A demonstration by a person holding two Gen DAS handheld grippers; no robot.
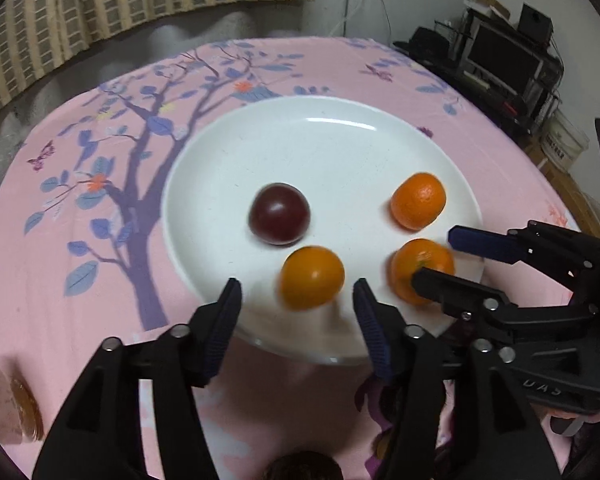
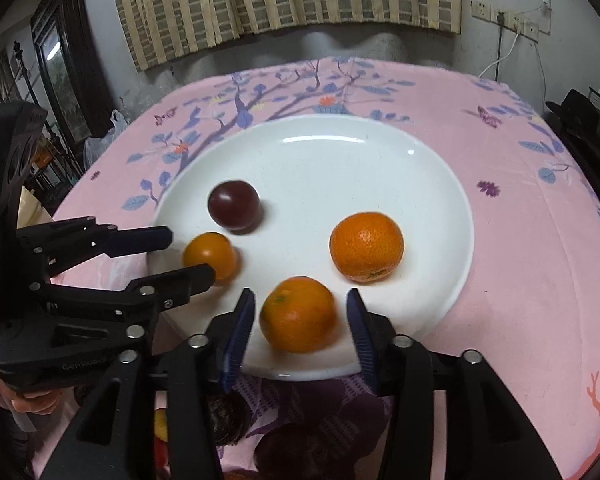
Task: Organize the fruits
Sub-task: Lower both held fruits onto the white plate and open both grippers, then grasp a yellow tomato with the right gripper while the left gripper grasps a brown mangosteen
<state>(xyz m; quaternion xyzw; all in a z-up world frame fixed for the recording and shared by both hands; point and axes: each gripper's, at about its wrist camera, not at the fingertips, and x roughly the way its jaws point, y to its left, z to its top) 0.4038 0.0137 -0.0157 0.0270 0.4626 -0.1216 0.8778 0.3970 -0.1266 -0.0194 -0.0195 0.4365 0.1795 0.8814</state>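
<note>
Fruits were mostly where I wanted them at this point — four pieces sat on the white plate on the pink tree-print cloth over the counter. That was a dark red plum toward the middle, a big mandarin out on the right side, a smaller smooth orange and a second mandarin both near the front rim. None of them touched each other.

Not finished though, I'd guess. Down at the bottom edge of both views I could make out more dark round things and a bit of yellow off the plate, under the rigs — too hidden to say what exactly.

Pose-wise, both tools were angled down at the plate's near edge, side by side. The left gripper had its jaws about half spread with the smooth orange sitting between the tips, pads clear of it on both sides. The right gripper looked the same around the front mandarin — a visible gap on each side, nothing pinched. The front fruits were a bit smeared, so they may have been settling.
</note>
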